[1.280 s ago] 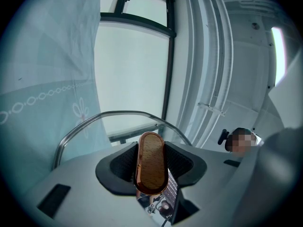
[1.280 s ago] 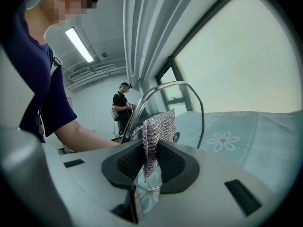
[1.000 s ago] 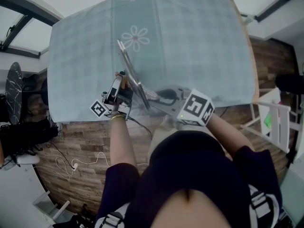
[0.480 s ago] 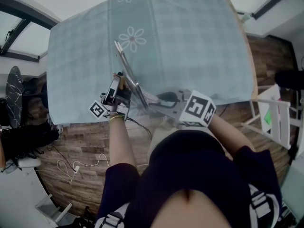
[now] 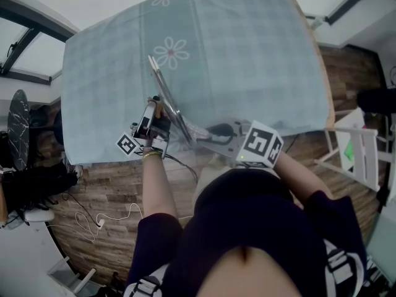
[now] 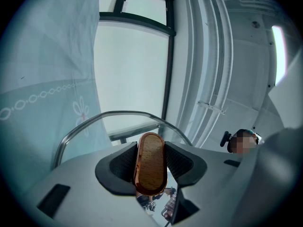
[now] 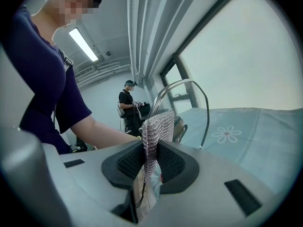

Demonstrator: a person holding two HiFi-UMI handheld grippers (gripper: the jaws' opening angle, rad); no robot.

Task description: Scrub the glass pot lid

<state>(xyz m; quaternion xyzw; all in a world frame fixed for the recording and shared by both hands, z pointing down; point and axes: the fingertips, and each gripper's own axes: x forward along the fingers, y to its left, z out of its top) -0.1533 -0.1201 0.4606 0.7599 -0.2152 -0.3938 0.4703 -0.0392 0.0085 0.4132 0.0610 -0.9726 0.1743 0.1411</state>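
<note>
The right gripper (image 7: 150,162) slides slightly toward 5 o'clock, clamped on the mesh scrubber (image 7: 156,126), likely a scrubbing stroke along the glass pot lid (image 5: 166,94), which the left gripper (image 5: 152,115) clamps by its knob (image 6: 150,150), on edge at the surface's (image 5: 260,54) 7 o'clock.

The left gripper (image 6: 151,164) was clamped on the lid's wooden handle (image 6: 151,148), jaws held moderately apart by it. The right gripper (image 7: 151,162) was pinched on a metal mesh scrubber (image 7: 156,126), jaws nearly together. Both forearms were bare and reached forward: left forearm (image 5: 156,187) straight, right forearm (image 5: 300,172) angled inward.
</note>
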